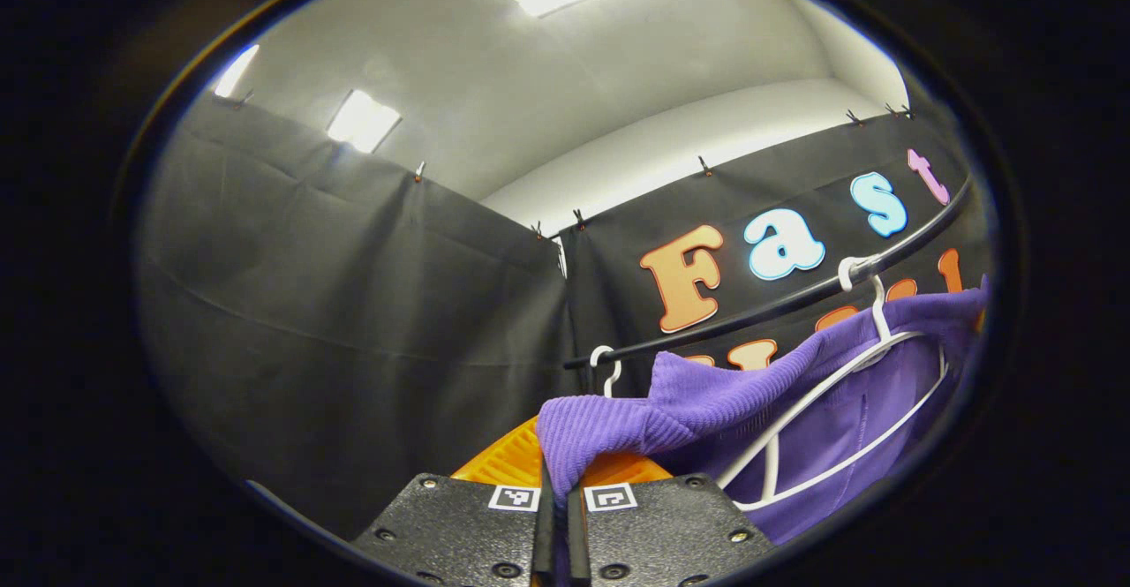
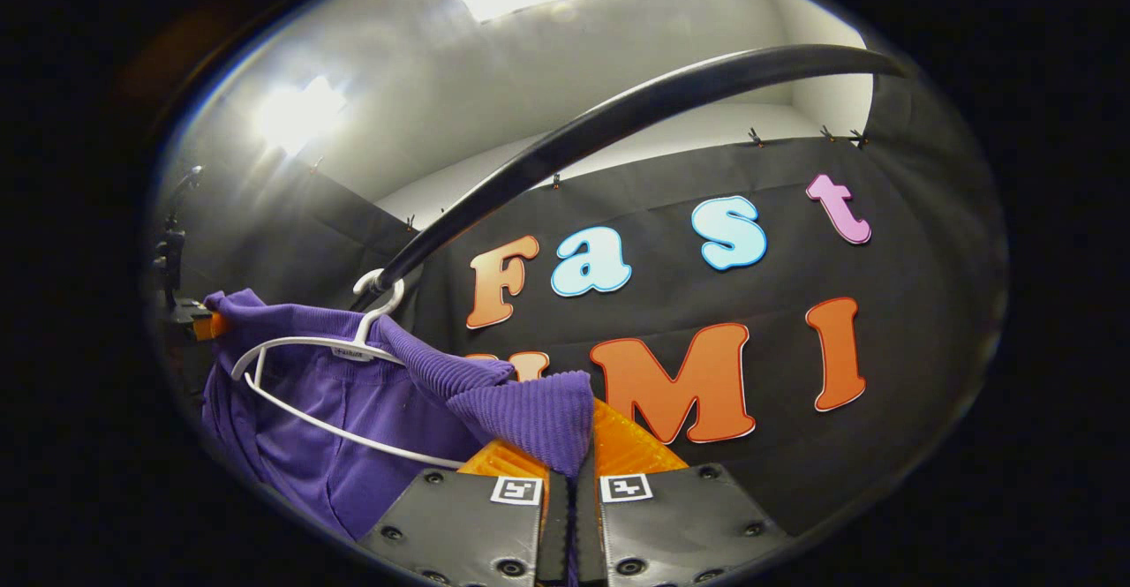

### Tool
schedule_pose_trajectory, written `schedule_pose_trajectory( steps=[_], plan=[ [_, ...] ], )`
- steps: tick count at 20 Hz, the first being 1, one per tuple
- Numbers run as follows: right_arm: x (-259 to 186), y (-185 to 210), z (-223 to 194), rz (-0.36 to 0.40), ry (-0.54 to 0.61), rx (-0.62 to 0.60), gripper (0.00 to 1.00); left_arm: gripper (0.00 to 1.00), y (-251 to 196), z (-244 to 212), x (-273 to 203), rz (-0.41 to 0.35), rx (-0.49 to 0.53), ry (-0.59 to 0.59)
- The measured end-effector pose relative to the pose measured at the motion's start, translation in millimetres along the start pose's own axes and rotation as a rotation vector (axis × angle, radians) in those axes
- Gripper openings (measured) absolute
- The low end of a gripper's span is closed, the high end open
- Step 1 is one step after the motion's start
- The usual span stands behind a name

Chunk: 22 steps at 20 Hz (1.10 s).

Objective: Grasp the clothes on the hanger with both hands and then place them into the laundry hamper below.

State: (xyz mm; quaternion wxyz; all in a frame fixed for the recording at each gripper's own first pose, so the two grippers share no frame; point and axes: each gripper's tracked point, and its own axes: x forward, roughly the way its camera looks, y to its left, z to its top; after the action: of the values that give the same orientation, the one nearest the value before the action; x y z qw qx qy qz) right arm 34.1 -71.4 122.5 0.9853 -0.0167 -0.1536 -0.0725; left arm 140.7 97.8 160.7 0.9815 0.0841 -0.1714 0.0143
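A purple garment with a ribbed waistband hangs stretched beside a white hanger on the black rail. My left gripper is shut on one end of the ribbed band, and the cloth bunches up between its fingers. In the right gripper view the same purple garment spreads leftward past the white hanger. My right gripper is shut on the other end of the band. The garment's far corner reaches what looks like the other gripper at the left edge.
The black rail arcs overhead, close to the right gripper. A second white hanger hook sits on the rail, left of the garment. Black cloth walls enclose the booth on all sides.
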Motion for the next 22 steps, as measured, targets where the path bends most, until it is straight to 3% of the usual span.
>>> schedule_pose_trajectory(
  steps=[3, 5, 11, 18, 22],
  plan=[
    [8.3, 4.0, -6.1, 0.026, 0.010, 0.012, 0.11, 0.03, 0.7, -76.6, 17.9, -0.005, -0.162, 0.131],
    [7.6, 5.7, -4.2, 0.016, 0.002, -0.006, 0.11, 0.07, -11.5, -109.7, 14.7, -0.023, -0.233, 0.170],
    [8.6, 1.0, -7.6, -0.012, 0.015, -0.029, 0.11, 0.06, -67.4, -195.4, -22.2, -0.089, -0.217, 0.307],
    [38.6, -37.9, -26.3, -0.143, 0.035, -0.113, 0.11, 0.06, -122.6, -245.3, -58.1, -0.181, -0.178, 0.424],
    [55.1, -81.8, -49.9, -0.246, 0.072, -0.116, 0.11, 0.06, -138.1, -270.7, -73.7, -0.195, -0.179, 0.500]
  ],
)
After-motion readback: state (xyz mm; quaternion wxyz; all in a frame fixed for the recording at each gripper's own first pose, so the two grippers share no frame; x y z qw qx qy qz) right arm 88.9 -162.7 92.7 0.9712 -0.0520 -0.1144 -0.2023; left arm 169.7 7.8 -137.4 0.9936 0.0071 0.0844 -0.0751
